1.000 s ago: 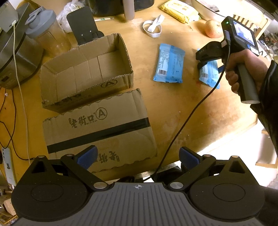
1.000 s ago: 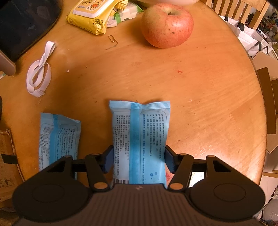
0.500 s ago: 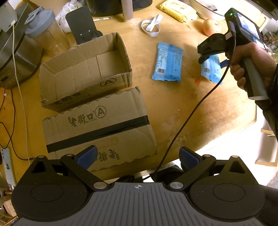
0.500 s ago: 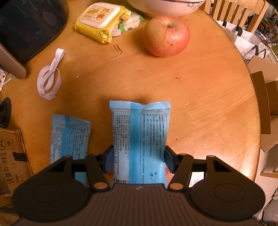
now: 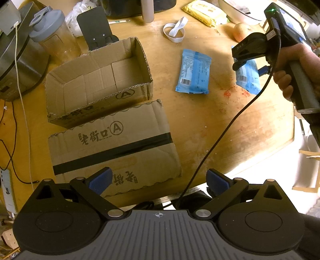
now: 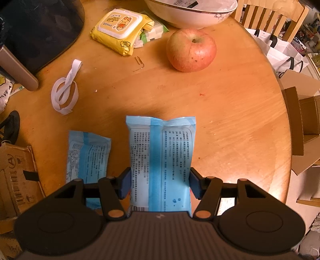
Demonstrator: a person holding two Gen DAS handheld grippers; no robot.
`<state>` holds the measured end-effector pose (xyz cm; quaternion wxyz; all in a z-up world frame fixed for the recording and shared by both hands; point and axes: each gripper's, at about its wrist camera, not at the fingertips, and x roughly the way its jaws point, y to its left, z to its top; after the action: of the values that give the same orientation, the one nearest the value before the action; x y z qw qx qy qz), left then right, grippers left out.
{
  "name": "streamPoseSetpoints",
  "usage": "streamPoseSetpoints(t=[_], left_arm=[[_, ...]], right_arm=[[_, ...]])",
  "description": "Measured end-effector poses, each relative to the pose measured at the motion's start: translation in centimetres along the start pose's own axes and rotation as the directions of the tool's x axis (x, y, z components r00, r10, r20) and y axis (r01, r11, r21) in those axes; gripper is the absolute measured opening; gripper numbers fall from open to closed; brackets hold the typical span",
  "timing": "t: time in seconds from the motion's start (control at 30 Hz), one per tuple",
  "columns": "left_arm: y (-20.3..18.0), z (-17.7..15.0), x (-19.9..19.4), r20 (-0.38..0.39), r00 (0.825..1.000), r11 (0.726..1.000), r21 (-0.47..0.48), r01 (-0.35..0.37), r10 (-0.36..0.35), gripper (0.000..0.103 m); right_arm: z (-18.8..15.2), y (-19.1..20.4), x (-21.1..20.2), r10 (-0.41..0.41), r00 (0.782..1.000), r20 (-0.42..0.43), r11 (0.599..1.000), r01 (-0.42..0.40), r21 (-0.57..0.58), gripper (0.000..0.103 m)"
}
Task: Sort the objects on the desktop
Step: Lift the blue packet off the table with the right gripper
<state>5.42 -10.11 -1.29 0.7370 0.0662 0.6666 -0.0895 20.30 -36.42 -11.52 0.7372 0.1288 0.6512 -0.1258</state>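
Right gripper [image 6: 160, 185] clamps blue wipes pack [image 6: 161, 160] above the table [image 6: 230, 112].
Left gripper [image 5: 159, 180] hangs spread, holding nothing; open carton [image 5: 100, 80], far left, seems the likely drop.

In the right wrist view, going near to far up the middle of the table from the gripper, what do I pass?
Right gripper, shut on the blue packet → bare stretch of table → apple → white bowl at the far edge.
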Motion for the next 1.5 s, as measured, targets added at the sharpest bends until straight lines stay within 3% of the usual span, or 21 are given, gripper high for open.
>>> streamPoseSetpoints(t=[0.87, 1.5], left_arm=[[0.5, 0.3, -0.1, 0.016, 1.0, 1.0, 0.002, 0.02, -0.02, 0.103], [1.6, 0.4, -0.2, 0.025, 0.999, 0.999, -0.021, 0.03, -0.03, 0.103]], right_arm=[[0.3, 1.0, -6.4, 0.027, 0.998, 0.06, 0.998, -0.024, -0.05, 0.057], [0.3, 2.2, -7.0, 0.029, 0.997, 0.076, 0.997, -0.023, -0.073, 0.057]])
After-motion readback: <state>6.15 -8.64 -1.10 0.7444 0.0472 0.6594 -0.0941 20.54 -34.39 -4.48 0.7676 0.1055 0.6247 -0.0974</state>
